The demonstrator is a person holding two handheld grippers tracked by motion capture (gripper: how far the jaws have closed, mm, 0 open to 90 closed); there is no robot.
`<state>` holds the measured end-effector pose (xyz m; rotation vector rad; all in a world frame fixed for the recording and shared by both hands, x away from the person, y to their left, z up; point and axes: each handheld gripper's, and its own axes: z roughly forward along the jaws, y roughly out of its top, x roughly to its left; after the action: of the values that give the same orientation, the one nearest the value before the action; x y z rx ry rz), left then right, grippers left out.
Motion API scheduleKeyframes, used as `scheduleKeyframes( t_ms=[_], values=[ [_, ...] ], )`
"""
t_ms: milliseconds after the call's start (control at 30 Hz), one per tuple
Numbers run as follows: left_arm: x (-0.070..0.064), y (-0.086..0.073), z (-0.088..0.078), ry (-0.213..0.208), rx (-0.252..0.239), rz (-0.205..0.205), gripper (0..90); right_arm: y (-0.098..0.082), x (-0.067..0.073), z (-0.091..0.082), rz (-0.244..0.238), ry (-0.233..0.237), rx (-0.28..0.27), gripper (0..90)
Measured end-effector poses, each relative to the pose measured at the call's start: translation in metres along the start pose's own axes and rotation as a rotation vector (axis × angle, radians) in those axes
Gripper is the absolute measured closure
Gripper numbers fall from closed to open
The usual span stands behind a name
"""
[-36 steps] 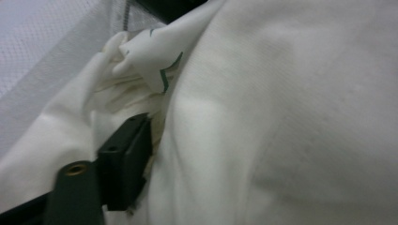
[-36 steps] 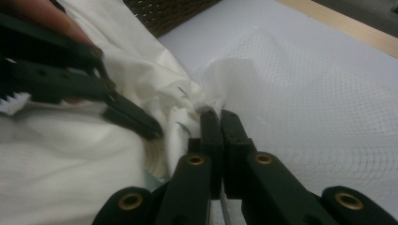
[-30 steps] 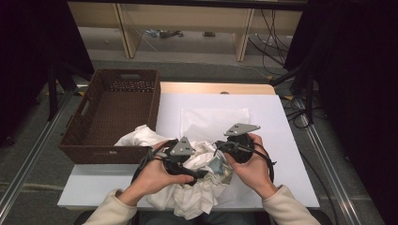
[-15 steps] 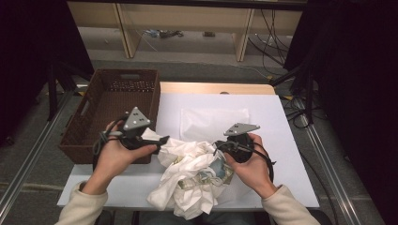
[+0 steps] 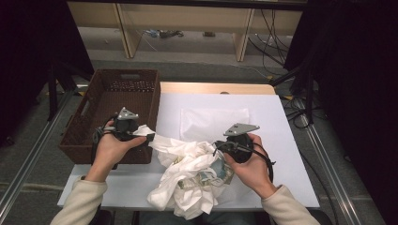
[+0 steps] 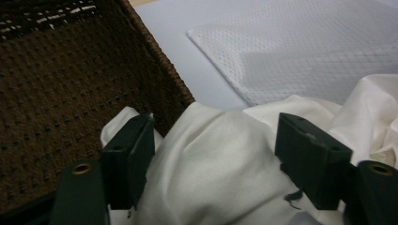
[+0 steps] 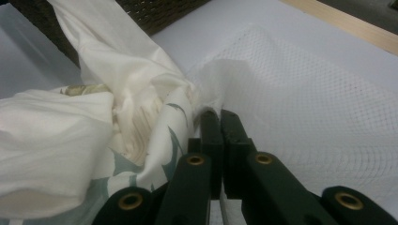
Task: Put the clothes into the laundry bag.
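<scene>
A person at a white tabletop (image 5: 281,122) works a crumpled white garment (image 5: 187,180) w/ two hand-held claws. Left claw (image 5: 149,137), seen in the high view at the near right corner of a brown woven basket (image 5: 94,126), has a stretched fold of the cloth between its jaws; in the left claw view (image 6: 213,154) the jaws stand apart on either side of the fabric and have just been closing in, pads not yet pressing on it. Basket wall fills the left of that view, tight against the cloth.

Right claw (image 5: 217,149), held approx. mid-tabletop, is clamped together on the garment: the right claw view (image 7: 219,117) shows the two black jaws meeting on a bunched edge of cloth w/ a green leaf print. From that pinch the fabric runs up & left toward the basket.

The garment lies heaped at the near edge of the tabletop between the two hands, one strip drawn out toward the left claw. Behind it, flat on the tabletop, a white mesh bag (image 5: 215,123) lies just beyond the heap; the right claw's jaws rest over its near edge.
</scene>
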<state>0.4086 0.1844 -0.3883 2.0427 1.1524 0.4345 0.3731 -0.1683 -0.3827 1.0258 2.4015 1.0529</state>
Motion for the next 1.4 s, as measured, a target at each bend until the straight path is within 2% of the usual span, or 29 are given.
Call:
scheduleKeyframes(
  t_ms=[100, 133, 200, 267, 300, 367, 400, 433, 467, 500, 533, 667, 700, 733, 767, 800, 833, 867, 900, 967, 1067, 1200, 1300, 1400],
  values=[
    [0.000, -0.002, 0.002, 0.009, -0.010, -0.007, 37.6, 0.000, -0.001, 0.000, -0.004, -0.002, -0.001, 90.0],
    [0.000, -0.003, 0.002, -0.001, -0.008, -0.011, 39.5, 0.000, -0.001, 0.000, -0.008, 0.000, -0.002, 90.0],
    [-0.002, -0.004, 0.004, -0.002, -0.032, -0.036, 44.1, 0.000, 0.000, 0.000, 0.003, -0.002, 0.000, 90.0],
    [-0.004, -0.006, 0.004, 0.008, -0.039, -0.029, 48.7, 0.000, 0.000, 0.000, 0.003, -0.002, 0.000, 90.0],
    [-0.005, -0.007, 0.004, -0.004, -0.033, -0.041, 51.6, 0.000, -0.001, 0.000, -0.005, -0.002, -0.002, 90.0],
    [-0.004, -0.007, 0.003, -0.005, -0.018, -0.016, 56.7, 0.000, 0.000, 0.000, 0.004, -0.001, -0.001, 90.0],
    [-0.006, -0.007, 0.004, 0.006, -0.047, -0.049, 58.2, 0.000, 0.000, 0.000, 0.004, -0.001, -0.001, 90.0],
    [-0.005, -0.007, 0.002, 0.007, -0.026, -0.030, 59.9, 0.000, 0.000, 0.000, -0.002, -0.001, -0.003, 90.0],
    [-0.005, -0.007, 0.002, 0.013, -0.035, -0.039, 61.3, 0.000, -0.001, 0.000, -0.005, -0.002, -0.003, 90.0],
    [-0.006, -0.007, 0.003, 0.014, -0.052, -0.067, 62.7, 0.000, 0.000, 0.000, 0.004, -0.002, 0.000, 90.0],
    [-0.006, -0.007, 0.003, 0.017, -0.056, -0.067, 63.8, 0.000, 0.000, 0.000, 0.004, -0.003, 0.000, 90.0],
    [-0.008, -0.007, 0.002, 0.029, -0.066, -0.063, 65.3, 0.000, -0.001, 0.000, 0.004, -0.002, -0.001, 90.0],
    [-0.006, -0.006, 0.000, 0.031, -0.054, -0.023, 65.7, 0.000, 0.000, -0.001, 0.004, -0.003, -0.001, 90.0],
    [-0.007, -0.006, -0.001, 0.035, -0.053, -0.028, 66.5, 0.000, 0.000, -0.001, 0.005, -0.003, -0.001, 90.0],
    [-0.008, -0.006, -0.001, 0.038, -0.073, -0.030, 67.5, 0.000, 0.000, -0.001, 0.004, -0.003, -0.001, 90.0],
    [-0.007, -0.005, -0.003, 0.047, -0.064, 0.001, 69.1, 0.000, 0.000, -0.001, 0.004, -0.003, -0.001, 90.0],
    [-0.010, -0.005, -0.003, 0.054, -0.092, -0.023, 71.5, 0.000, 0.000, -0.001, 0.004, -0.003, -0.001, 90.0],
    [-0.008, -0.004, -0.006, 0.064, -0.076, 0.021, 73.1, 0.000, 0.000, 0.000, 0.004, -0.003, -0.001, 90.0],
    [-0.010, -0.004, -0.004, 0.066, -0.104, -0.003, 74.9, 0.000, 0.000, -0.001, 0.004, -0.003, -0.001, 90.0],
    [-0.009, -0.003, -0.005, 0.071, -0.115, 0.017, 78.4, 0.000, 0.000, -0.001, 0.004, -0.003, 0.000, 90.0],
    [-0.010, -0.002, -0.007, 0.066, -0.144, 0.015, 81.8, 0.000, 0.000, -0.001, 0.003, -0.003, 0.000, 90.0],
    [-0.024, 0.005, -0.014, 0.043, -0.226, 0.004, 82.4, 0.000, -0.001, 0.000, 0.001, -0.003, 0.000, 90.0],
    [-0.043, 0.015, -0.022, 0.013, -0.280, 0.055, 82.3, 0.000, -0.001, 0.000, 0.005, 0.001, 0.001, 90.0],
    [-0.062, 0.022, -0.028, -0.029, -0.321, 0.085, 82.2, 0.000, -0.001, 0.000, 0.001, 0.000, 0.000, 90.0]
  ],
)
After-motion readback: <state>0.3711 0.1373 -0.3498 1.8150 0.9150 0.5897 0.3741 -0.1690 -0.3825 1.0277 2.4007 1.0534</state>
